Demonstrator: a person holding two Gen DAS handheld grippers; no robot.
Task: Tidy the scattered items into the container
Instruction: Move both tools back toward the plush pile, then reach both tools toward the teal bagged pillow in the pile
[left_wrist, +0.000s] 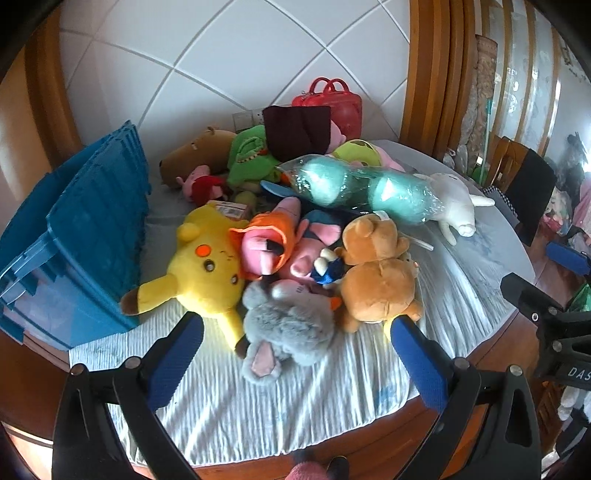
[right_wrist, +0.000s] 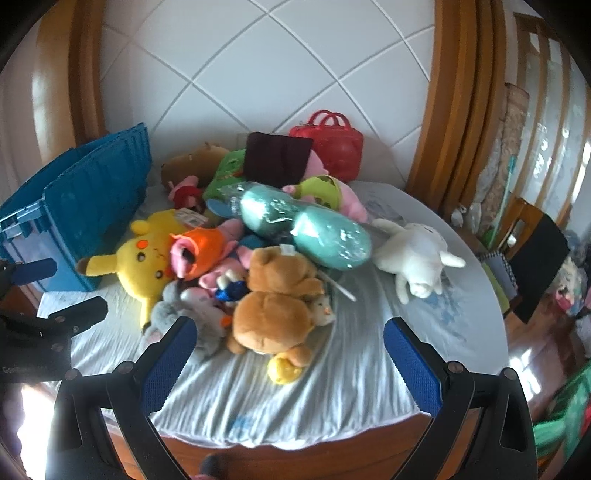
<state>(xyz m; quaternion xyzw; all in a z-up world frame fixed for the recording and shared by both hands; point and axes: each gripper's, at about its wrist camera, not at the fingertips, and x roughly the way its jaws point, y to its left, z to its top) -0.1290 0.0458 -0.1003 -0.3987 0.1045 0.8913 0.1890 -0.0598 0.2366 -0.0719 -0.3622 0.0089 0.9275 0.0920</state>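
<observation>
The soft toys lie heaped on the cloth-covered table (left_wrist: 280, 413), straight ahead of both claws, none yet lifted. Nearest the left gripper (left_wrist: 295, 332), whose fingers stand spread wide and empty, is a grey plush (left_wrist: 291, 328), lying just beyond and between its tips. The yellow plush (left_wrist: 207, 266) sprawls ahead to its left, a brown bear (left_wrist: 376, 280) ahead to its right. The right gripper (right_wrist: 290, 334) is also spread wide and holds nothing, with the same bear (right_wrist: 277, 314) just ahead between its fingers; a white plush (right_wrist: 417, 258) lies apart, ahead to its right. I judge both claws are held back at the table's near edge to pick a first toy. The blue crate (left_wrist: 77, 236) stands far to the left of both claws, touching the cloth's edge; its inside is hidden from here, so I cannot tell what it holds. A red bag (right_wrist: 332, 144) sits behind the heap.
</observation>
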